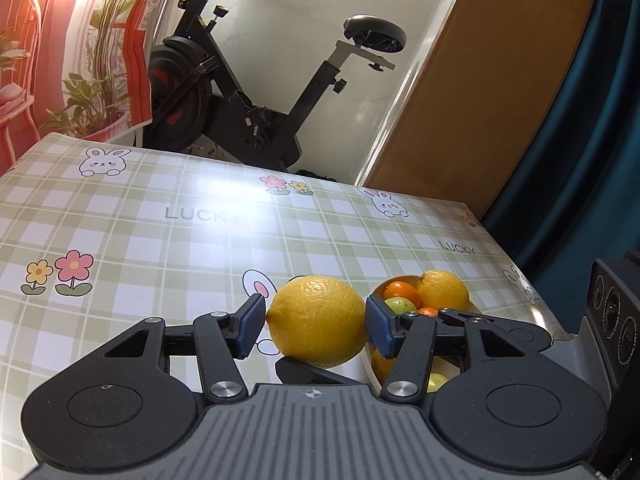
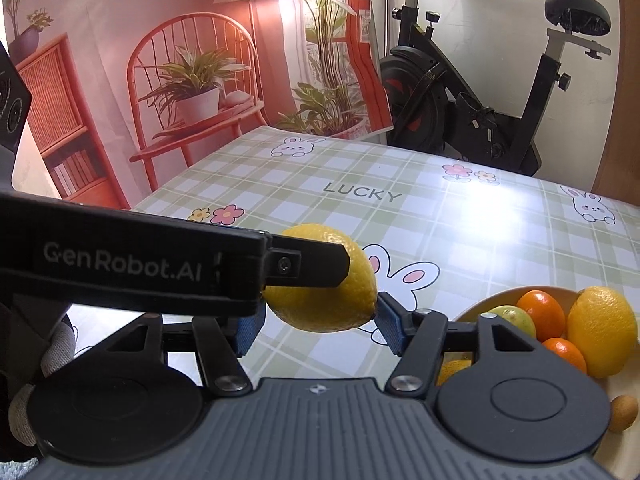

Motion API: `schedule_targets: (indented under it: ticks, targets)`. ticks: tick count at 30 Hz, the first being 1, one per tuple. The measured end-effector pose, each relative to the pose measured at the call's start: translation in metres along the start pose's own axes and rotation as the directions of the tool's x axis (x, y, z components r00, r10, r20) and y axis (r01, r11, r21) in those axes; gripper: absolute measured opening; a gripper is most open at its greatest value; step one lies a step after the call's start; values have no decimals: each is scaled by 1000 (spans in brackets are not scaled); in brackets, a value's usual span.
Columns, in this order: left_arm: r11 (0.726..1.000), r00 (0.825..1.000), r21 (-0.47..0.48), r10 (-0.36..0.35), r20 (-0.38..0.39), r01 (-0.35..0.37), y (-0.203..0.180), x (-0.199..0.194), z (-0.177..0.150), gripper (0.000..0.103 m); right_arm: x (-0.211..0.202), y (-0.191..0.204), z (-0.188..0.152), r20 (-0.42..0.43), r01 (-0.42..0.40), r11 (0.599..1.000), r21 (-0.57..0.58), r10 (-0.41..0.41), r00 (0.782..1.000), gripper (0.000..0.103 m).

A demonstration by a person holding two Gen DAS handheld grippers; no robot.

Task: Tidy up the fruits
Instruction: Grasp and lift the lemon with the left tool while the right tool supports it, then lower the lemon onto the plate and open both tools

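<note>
A large yellow lemon [image 1: 318, 320] is pinched between the blue pads of my left gripper [image 1: 316, 326], held just above the checked tablecloth. In the right wrist view the same lemon [image 2: 324, 300] sits between the pads of my right gripper [image 2: 318, 324], with the left gripper's black finger [image 2: 304, 266] across its top. Both grippers close on it. A white bowl [image 2: 472, 312] at the right holds a second lemon [image 2: 602, 330], oranges [image 2: 540, 314] and a green fruit [image 2: 514, 318]. The bowl also shows in the left wrist view [image 1: 378, 288].
A small brown fruit [image 2: 624, 414] lies on the table beside the bowl. An exercise bike [image 1: 256, 80] stands behind the table's far edge. A printed backdrop [image 2: 160, 80] hangs at the left. A wooden door [image 1: 480, 100] is at the right.
</note>
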State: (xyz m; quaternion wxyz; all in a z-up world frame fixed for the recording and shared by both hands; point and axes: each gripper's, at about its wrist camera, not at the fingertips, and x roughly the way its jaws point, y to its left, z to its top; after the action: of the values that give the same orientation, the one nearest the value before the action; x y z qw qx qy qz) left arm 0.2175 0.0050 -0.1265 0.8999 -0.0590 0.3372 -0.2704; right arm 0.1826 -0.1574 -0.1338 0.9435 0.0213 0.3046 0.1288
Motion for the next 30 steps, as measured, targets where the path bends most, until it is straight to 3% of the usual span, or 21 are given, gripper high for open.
schedule_targets:
  ticks: [12,20,30]
  targets:
    - [988,997,140,-66,-38,70,-78,24,2,58,-60,-51,-23,78,62,993,102,-70,994,62]
    - [971,990,203,-110,-92,127,-127,51,-15,58,-96,-97,-49,80,132,975,179,-148,986,62]
    - [967,983,219,-96,-157,129,-137,74,-27,58,-100,-130,-70,41,139,956,260,-155,987,62]
